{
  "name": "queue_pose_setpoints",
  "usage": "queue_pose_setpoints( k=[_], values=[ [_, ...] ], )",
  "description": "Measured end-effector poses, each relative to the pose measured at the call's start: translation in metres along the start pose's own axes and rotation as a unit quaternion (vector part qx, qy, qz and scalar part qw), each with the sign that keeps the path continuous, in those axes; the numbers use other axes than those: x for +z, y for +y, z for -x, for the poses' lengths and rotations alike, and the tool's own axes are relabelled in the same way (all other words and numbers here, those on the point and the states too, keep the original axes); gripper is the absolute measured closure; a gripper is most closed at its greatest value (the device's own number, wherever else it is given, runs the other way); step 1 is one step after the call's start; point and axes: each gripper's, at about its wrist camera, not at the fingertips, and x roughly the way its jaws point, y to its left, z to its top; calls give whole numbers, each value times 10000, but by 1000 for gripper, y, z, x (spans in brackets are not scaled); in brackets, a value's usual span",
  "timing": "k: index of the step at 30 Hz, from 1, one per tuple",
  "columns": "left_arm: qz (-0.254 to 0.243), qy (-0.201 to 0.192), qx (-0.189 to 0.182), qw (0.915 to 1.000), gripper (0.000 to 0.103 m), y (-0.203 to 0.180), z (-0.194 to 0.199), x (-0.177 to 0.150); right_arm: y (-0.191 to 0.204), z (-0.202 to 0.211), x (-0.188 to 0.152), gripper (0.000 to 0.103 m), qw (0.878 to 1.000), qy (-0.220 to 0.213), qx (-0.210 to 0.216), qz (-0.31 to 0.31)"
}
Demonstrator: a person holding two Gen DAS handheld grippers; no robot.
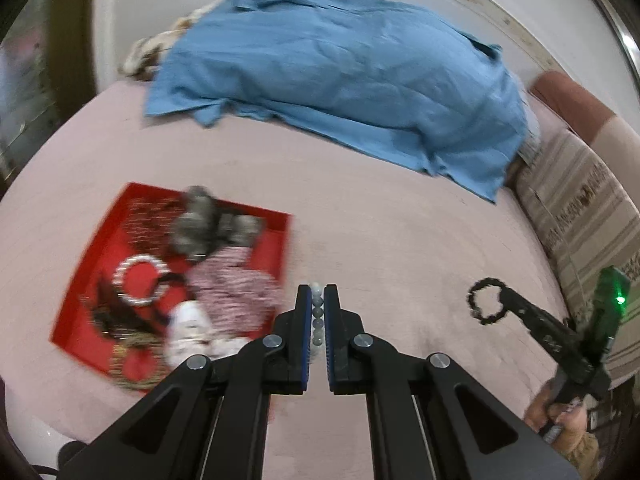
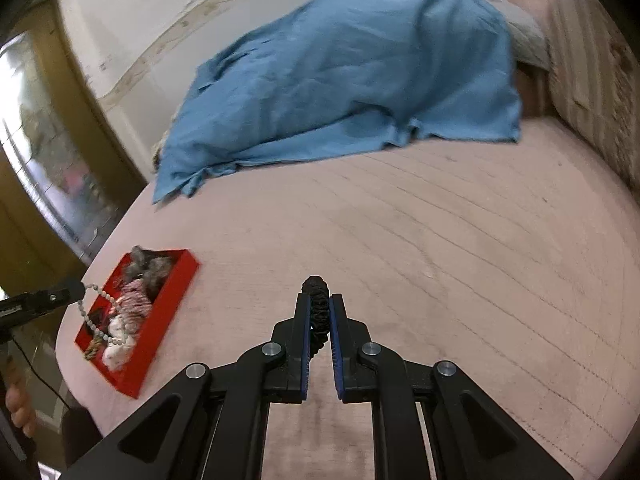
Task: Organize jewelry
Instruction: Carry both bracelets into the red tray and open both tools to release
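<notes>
My left gripper (image 1: 318, 294) is shut on a string of pale grey beads (image 1: 317, 312), held above the pink bed cover to the right of the red tray (image 1: 90, 264). In the right wrist view the bead string (image 2: 102, 322) hangs in a loop from the left gripper (image 2: 78, 290) over the tray (image 2: 164, 316). My right gripper (image 2: 320, 300) is shut on a black beaded bracelet (image 2: 318, 292). Seen from the left wrist, the bracelet (image 1: 476, 300) is a ring sticking out of the right gripper (image 1: 505, 295) at the far right, above the bed.
The tray holds a pearl bracelet (image 1: 120, 276), grey fluffy pieces (image 1: 196, 220), a pink-and-white striped piece (image 1: 232, 284) and other jewelry. A blue cloth (image 1: 340, 72) covers the far side of the bed. A striped pillow (image 1: 580, 208) lies at the right edge.
</notes>
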Motion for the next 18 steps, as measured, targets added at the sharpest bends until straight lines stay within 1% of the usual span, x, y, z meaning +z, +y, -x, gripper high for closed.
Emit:
queue_pose_setpoints(
  k=[3,6,9,14,18],
  values=[
    [154,-72,164,9997,97,33,9,4,27,0,5,93,9996,61,126,258],
    [270,-127,272,9992,97,57,13,7,55,-4,10,93,9983,152,249,502],
    [494,-197,377,9979,97,89,14,14,78,-7,14,93,9967,213,341,703],
    [862,-255,400,9951,97,131,7,25,125,-20,21,93,9921,364,563,1062],
    [1081,-297,386,9930,97,158,-6,34,164,-37,24,93,9866,531,721,1361]
  ],
)
